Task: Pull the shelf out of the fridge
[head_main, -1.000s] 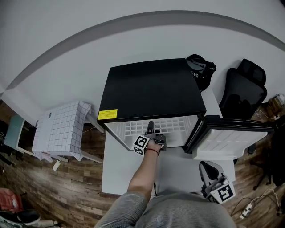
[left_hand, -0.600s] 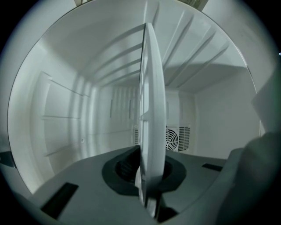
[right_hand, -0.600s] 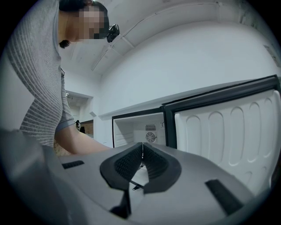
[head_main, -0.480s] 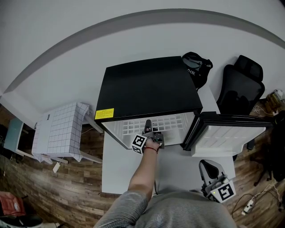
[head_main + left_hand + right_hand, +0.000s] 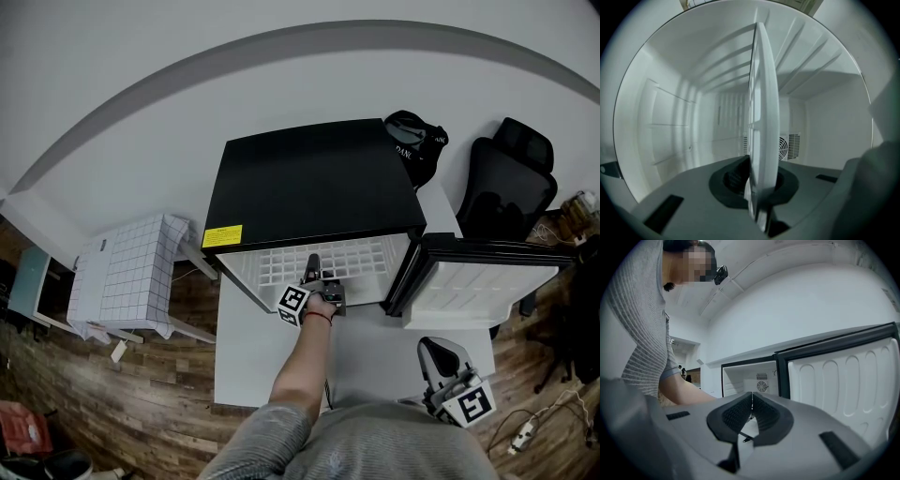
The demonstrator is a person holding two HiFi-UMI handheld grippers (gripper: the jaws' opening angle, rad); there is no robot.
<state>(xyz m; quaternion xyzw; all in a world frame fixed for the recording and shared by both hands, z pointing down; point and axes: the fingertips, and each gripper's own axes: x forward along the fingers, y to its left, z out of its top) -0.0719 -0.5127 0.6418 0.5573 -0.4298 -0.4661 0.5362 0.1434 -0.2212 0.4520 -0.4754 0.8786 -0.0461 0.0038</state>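
The black mini fridge (image 5: 314,183) stands at the far edge of a white table (image 5: 253,361), its door (image 5: 478,292) swung open to the right. The white grid shelf (image 5: 361,257) lies level in the fridge's mouth, with its front edge reaching past the opening toward the person.

The left gripper (image 5: 315,274) points level into the fridge at the middle of that front edge. In the left gripper view its jaws stand narrow, clamped on the shelf's rim, which runs edge-on between the pads. A round fan grille (image 5: 788,146) shows on the back wall of the fridge.

The right gripper (image 5: 752,401) is held low at the table's near right corner, well apart from the shelf. Its jaws are pressed together with nothing between them, facing the open fridge and door.
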